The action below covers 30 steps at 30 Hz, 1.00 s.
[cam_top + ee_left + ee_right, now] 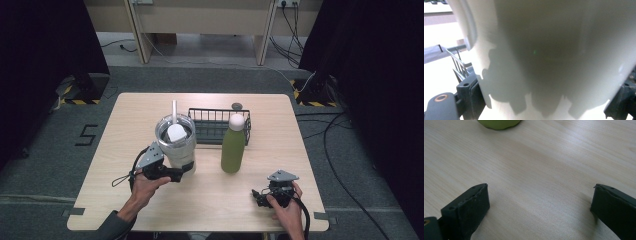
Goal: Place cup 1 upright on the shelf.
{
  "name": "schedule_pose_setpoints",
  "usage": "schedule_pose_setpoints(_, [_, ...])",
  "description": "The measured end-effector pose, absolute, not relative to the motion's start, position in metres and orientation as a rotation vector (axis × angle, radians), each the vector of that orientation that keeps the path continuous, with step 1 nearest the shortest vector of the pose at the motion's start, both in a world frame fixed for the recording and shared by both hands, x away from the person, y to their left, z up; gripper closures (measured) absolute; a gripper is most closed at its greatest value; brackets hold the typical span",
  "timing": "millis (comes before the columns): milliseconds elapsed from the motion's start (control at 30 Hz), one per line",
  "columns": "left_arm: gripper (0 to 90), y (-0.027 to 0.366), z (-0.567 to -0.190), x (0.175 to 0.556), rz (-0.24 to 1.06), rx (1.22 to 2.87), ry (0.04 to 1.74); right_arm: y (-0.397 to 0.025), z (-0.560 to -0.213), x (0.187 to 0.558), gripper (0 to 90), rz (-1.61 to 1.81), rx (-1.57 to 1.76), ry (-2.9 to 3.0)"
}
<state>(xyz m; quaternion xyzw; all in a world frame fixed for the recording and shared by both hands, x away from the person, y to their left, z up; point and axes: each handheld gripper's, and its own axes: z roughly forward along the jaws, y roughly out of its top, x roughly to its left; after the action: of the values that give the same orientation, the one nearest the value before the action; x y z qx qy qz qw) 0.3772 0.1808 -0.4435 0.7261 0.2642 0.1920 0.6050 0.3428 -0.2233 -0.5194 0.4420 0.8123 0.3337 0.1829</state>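
Grey carpet and black curtains ring a pale wooden table at which a person works with two hand-held grippers. Near the table's middle stands a big white tumbler with a clear lid and a white straw rising from it. Behind the tumbler, toward the far edge, sits a black wire basket. Just in front of the basket's right end stands a green bottle with a white cap, upright and set apart from the tumbler.

At the tumbler's lower left side, the left gripper has its jaws spread wide around the cup's body; in the left gripper view the white wall passes between the two black jaws, and whether the pads actually press on it cannot be told. The person's left hand holds it from the near side. Near the table's front right corner, the right gripper lies low over bare wood in the right hand, its jaws standing far apart and holding nothing, the bottle's green base well ahead of them.
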Motion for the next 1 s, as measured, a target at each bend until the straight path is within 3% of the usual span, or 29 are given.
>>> schedule_pose_setpoints(267, [11.4,0.179,-0.428,0.405,0.413,1.68,0.628,-0.223,-0.519,0.343,2.1,0.941,1.246,2.293])
schedule_pose_setpoints(1000, [11.4,0.153,-0.388,0.467,0.477,1.698,0.583,-0.223,-0.519,0.343,1.5,0.937,1.235,2.302])
